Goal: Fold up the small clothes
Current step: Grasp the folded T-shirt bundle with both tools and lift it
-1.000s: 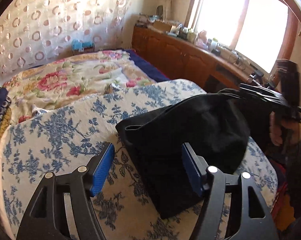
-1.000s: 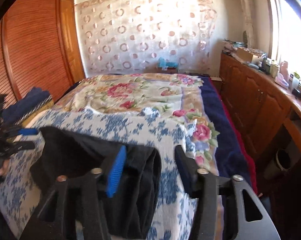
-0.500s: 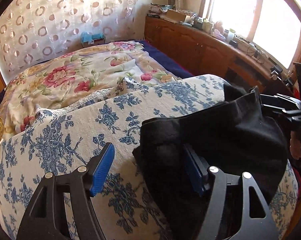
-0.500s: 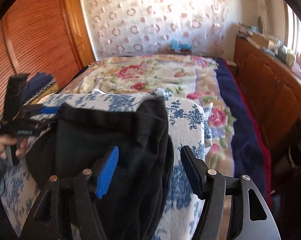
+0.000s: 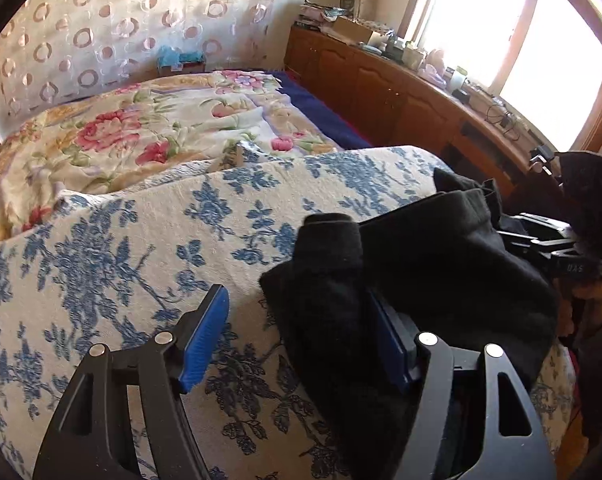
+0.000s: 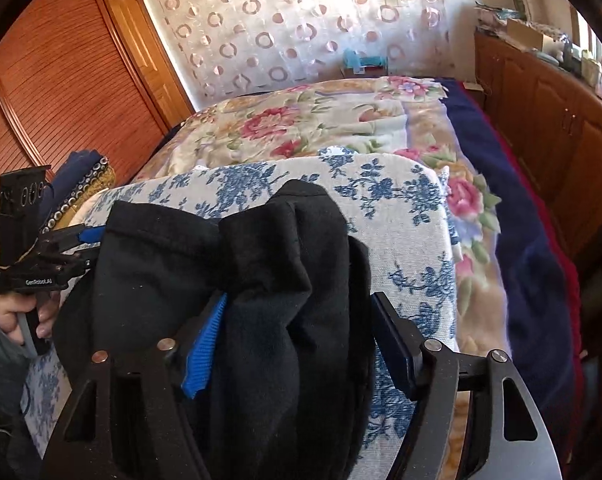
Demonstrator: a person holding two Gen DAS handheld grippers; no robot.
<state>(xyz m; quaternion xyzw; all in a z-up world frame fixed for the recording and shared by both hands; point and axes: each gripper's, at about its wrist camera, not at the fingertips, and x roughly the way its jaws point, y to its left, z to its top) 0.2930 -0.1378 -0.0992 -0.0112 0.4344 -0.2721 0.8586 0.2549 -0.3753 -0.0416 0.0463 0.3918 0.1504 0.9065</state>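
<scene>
The black garment [image 5: 441, 264] has bunched up between both parted claws, the left claw [image 5: 301, 336] just narrowing, the right claw [image 6: 301, 340] widening.

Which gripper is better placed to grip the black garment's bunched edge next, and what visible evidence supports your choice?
Right, probably. The right gripper has a thick fold of the black garment between its open jaws. The left gripper straddles only the garment's edge, mostly over bare blue floral cover.
</scene>
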